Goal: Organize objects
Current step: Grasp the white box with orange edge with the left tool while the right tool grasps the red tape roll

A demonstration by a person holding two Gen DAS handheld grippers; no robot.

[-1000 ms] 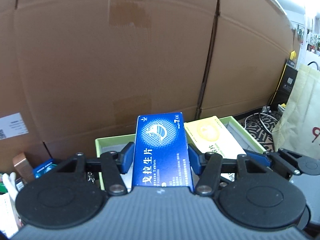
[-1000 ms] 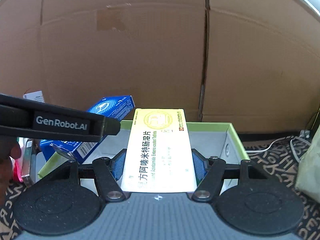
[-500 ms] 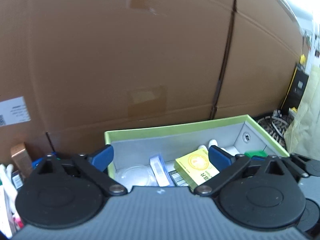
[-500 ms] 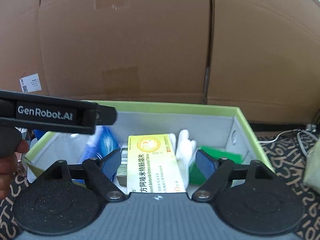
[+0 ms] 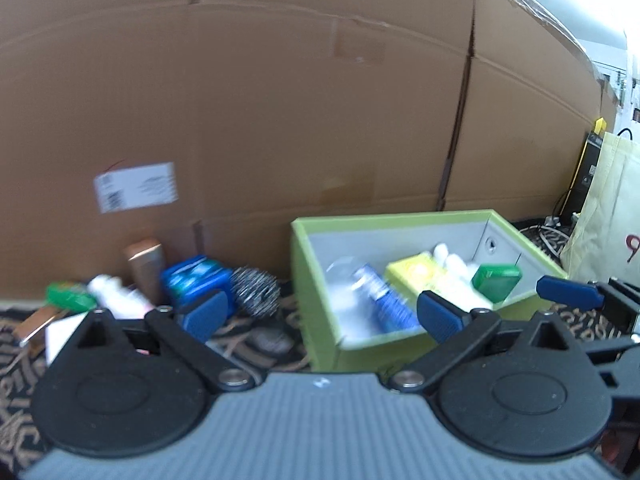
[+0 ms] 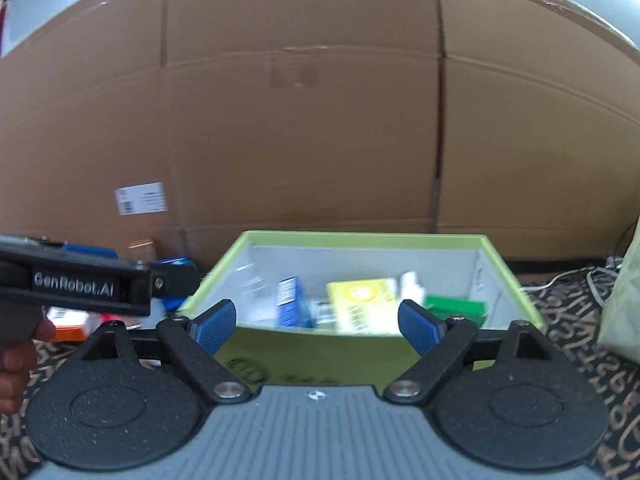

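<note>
Both grippers, left [image 5: 322,316] and right [image 6: 316,326], now spread empty and pulled back from the green box [image 6: 224,268], where blue box [image 6: 292,300] and yellow box [image 6: 362,304] now lie.

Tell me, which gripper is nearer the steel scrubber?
Left. The left gripper hangs open just before the scrubber; the right gripper is open at the green box, farther right.
</note>
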